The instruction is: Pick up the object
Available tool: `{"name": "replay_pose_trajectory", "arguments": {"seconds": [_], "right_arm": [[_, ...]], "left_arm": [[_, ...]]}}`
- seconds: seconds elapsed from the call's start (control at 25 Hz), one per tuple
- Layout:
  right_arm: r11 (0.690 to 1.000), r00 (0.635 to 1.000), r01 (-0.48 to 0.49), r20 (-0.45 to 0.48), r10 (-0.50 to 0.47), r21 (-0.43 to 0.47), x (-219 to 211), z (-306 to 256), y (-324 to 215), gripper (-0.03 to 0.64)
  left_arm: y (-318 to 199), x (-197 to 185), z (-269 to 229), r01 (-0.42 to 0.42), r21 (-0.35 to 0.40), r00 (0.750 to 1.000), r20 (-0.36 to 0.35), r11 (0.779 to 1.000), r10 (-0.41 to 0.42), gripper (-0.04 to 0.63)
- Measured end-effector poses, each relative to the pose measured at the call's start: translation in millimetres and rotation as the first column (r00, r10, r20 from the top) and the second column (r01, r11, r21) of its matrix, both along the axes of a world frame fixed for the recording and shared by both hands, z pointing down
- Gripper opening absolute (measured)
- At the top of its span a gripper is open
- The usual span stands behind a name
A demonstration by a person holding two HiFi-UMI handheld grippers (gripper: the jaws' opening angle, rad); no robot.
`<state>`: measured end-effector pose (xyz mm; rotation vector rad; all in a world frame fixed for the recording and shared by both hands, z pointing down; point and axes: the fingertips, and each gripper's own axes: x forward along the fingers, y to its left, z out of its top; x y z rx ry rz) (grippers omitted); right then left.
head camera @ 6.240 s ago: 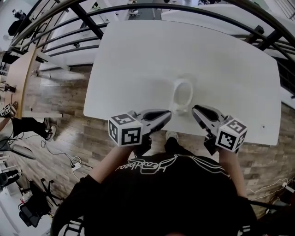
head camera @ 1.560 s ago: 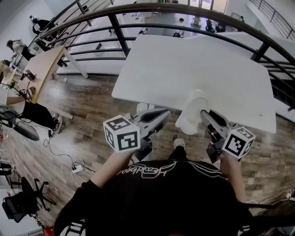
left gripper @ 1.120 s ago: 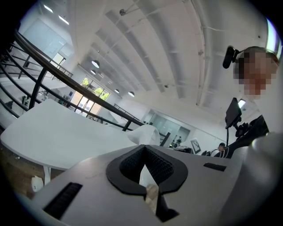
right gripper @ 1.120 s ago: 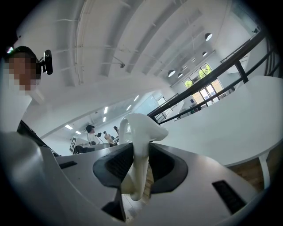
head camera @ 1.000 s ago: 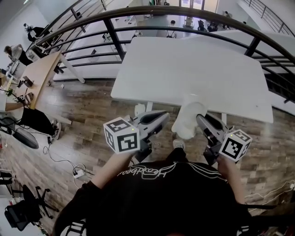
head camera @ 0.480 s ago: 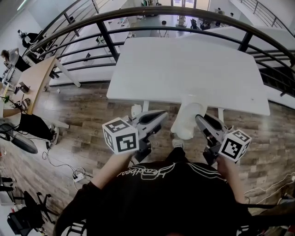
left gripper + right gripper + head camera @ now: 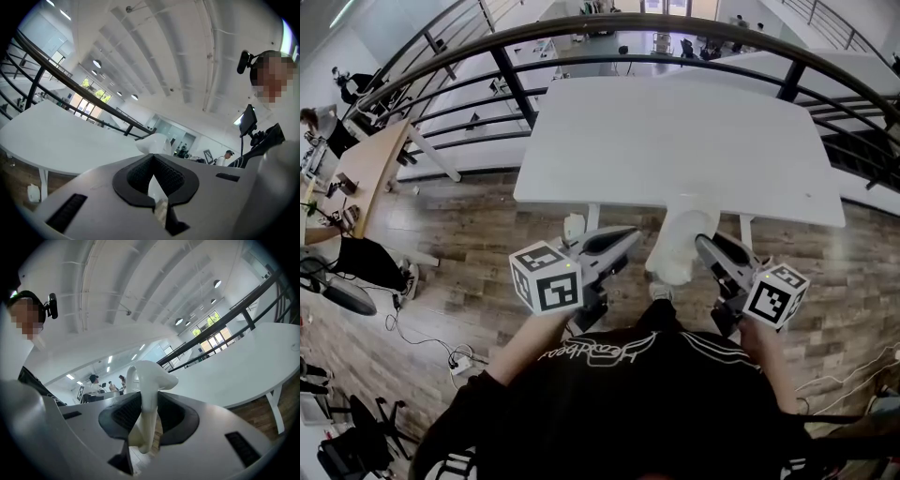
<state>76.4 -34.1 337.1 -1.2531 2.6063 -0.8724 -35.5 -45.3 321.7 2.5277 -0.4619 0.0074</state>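
Note:
A white mug [image 7: 678, 247] hangs in the air just in front of the white table's [image 7: 675, 131] near edge, over the wooden floor. My right gripper [image 7: 704, 247] is shut on its wall, pads on either side of the rim. In the right gripper view the mug [image 7: 149, 376] stands between the dark pads with its handle toward the left, and the right gripper [image 7: 144, 427] pinches it. My left gripper [image 7: 630, 234] is shut with nothing in it, a little to the left of the mug. In the left gripper view the mug [image 7: 157, 142] shows beyond the left gripper [image 7: 157, 190].
A black curved railing [image 7: 506, 80] arcs behind and beside the table. A wooden desk [image 7: 366, 164] and chairs stand at the far left. A small white object [image 7: 573, 226] lies on the floor by the table leg.
The mug, earlier lying on the table near its front edge, is now lifted off it in the right gripper. Over the last second both grippers barely moved.

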Motion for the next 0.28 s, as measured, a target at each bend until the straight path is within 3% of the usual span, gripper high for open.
{"name": "replay_pose_trajectory", "arguments": {"seconds": [0.28], "right_arm": [[1.000, 1.000, 0.003, 0.001, -0.003, 0.004, -3.1, -4.6, -1.9, 0.107]], "left_arm": [[-2.6, 0.1, -3.9, -0.009, 0.001, 1.000, -0.004, 1.000, 0.009, 0.008]]}}
